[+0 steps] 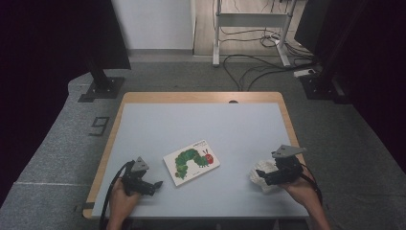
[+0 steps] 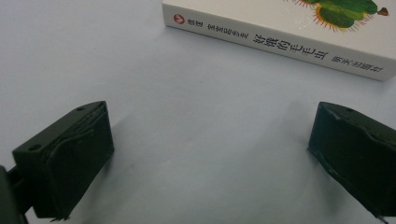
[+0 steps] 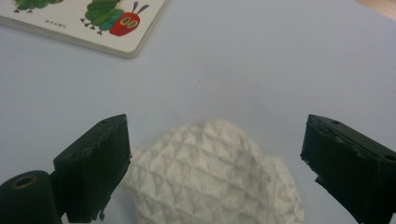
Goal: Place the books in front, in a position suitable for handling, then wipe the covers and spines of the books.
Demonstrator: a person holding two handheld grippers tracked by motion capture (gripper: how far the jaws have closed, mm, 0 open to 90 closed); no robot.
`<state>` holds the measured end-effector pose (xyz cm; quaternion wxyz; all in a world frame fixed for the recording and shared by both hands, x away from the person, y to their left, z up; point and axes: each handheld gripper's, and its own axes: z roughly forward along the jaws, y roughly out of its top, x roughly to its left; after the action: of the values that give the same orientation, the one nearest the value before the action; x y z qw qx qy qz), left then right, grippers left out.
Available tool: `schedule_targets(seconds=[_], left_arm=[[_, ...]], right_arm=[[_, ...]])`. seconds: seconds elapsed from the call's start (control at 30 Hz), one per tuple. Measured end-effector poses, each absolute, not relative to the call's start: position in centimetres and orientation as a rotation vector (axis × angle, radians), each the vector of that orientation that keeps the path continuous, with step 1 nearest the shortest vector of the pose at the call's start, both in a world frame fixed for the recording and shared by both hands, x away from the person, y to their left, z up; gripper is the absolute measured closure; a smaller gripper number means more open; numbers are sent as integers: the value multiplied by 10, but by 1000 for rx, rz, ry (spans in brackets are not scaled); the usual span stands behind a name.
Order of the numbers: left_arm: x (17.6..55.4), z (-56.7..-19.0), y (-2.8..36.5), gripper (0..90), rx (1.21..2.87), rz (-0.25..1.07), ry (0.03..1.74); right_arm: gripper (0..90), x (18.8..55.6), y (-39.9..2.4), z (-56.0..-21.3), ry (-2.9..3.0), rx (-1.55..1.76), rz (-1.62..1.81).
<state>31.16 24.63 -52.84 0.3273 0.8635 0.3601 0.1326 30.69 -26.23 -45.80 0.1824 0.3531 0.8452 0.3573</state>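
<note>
White crumpled cloth (image 3: 215,172) between open right gripper (image 3: 212,154) jaws — no long axis.

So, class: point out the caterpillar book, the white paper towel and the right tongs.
caterpillar book (image 1: 191,162): high view, middle of its cover.
white paper towel (image 3: 212,172): right gripper view, its quilted top.
right tongs (image 3: 215,154): right gripper view, midway between the open tips.
</note>
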Motion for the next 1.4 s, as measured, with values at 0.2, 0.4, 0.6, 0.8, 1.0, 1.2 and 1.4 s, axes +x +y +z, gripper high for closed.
schedule_targets(seconds=[0.2, 0.4, 0.6, 0.8, 1.0, 1.2, 1.4], left_arm=[[312, -528, 246, 0, 2261, 347, 943], [311, -528, 246, 0, 2261, 348, 944], [312, -528, 246, 0, 2261, 348, 943], [312, -528, 246, 0, 2262, 348, 943], [311, -528, 246, 0, 2261, 348, 943], [311, -528, 246, 0, 2261, 348, 943], [311, -528, 246, 0, 2262, 348, 943]], right_arm=[[76, 303, -266, -472, 2394, 1006, 1023], [70, 300, -268, -484, 2414, 1002, 1003], [69, 299, -270, -495, 2424, 1024, 997], [94, 300, -270, -504, 2424, 1030, 938], [141, 302, -274, -517, 2418, 1060, 909], [316, 303, -279, -518, 2423, 1098, 940], [542, 301, -281, -514, 2420, 1132, 948]])
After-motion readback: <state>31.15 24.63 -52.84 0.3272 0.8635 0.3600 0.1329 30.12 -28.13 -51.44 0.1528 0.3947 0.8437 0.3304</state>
